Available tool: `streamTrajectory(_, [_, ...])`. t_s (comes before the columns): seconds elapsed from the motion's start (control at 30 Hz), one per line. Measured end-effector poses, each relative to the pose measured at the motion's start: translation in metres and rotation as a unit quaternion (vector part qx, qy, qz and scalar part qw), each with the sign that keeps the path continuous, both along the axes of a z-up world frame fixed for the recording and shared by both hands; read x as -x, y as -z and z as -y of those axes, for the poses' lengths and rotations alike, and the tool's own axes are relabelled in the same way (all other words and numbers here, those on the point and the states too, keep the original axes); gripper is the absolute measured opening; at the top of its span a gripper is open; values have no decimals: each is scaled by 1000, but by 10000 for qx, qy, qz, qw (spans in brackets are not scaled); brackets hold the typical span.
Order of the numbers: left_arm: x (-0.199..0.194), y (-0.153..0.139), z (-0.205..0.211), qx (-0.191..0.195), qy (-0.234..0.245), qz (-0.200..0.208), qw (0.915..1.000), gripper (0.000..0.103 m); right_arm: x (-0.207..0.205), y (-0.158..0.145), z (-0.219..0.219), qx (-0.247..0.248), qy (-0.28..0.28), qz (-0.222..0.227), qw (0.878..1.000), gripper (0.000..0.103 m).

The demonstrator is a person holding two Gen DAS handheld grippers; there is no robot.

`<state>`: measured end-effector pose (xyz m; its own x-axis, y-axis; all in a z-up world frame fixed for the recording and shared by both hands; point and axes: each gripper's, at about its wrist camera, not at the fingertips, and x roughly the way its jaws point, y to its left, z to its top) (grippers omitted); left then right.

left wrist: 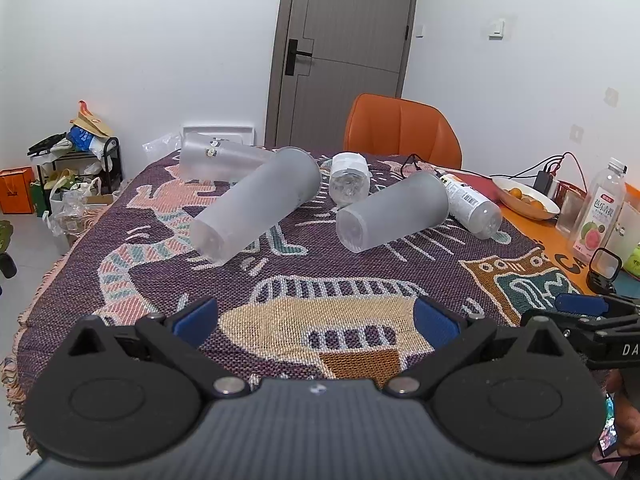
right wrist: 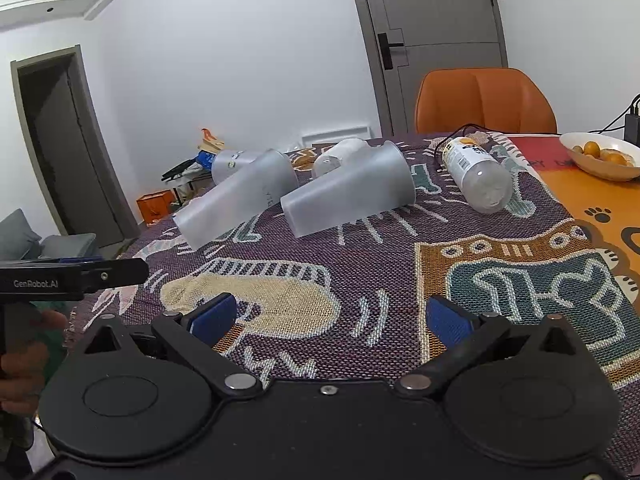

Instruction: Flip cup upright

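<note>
Frosted plastic cups [left wrist: 256, 204] [right wrist: 348, 192] lie sideways on the woven cloth [left wrist: 360, 276], both grippers' jaws wide, holding nothing

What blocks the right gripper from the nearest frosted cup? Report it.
Nothing visible. Only bare patterned cloth lies between the open right gripper and the nearest frosted cup, which lies on its side. A second cup lies beside it.

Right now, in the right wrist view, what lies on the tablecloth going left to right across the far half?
Frosted cup on its side → second frosted cup on its side → clear labelled bottle lying down → white bowl of oranges. The items behind the two cups overlap too much to place.
</note>
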<state>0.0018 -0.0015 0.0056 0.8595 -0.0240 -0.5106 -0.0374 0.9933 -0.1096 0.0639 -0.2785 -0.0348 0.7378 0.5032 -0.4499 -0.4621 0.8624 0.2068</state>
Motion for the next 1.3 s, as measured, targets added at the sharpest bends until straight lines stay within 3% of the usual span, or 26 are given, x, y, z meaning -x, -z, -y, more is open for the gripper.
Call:
streamTrajectory(0.3, [-21, 2, 3, -111, 130, -69, 9998, 103, -13, 7, 4, -76, 161, -68, 9998, 103])
streamTrajectory(0.7, [-79, 3, 24, -411, 639, -157, 9970, 103, -45, 16, 28, -500, 595, -129, 9969, 103])
streamTrajectory(1.3, [-160, -8, 64, -1056, 1462, -246, 9833, 102, -96, 28, 51, -803, 1055, -347, 9906, 102])
